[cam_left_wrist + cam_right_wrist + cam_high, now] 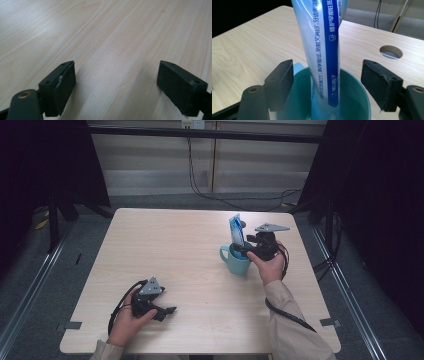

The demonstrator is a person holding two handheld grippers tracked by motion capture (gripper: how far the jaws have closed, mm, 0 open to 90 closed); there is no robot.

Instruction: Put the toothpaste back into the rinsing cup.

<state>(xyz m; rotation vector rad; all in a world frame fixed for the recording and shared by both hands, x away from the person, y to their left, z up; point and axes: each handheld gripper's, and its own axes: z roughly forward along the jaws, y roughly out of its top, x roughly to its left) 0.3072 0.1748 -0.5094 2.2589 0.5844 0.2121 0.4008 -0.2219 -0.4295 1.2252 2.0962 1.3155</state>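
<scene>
Two grippers stand with jaws apart: the right gripper (325,82) straddles the toothpaste tube (324,50) standing upright in the teal mug (235,260) without clamping it, so placement looks done, while the left gripper (116,85) idles over bare table (105,30); the tube's cap end is hidden inside the mug.
</scene>
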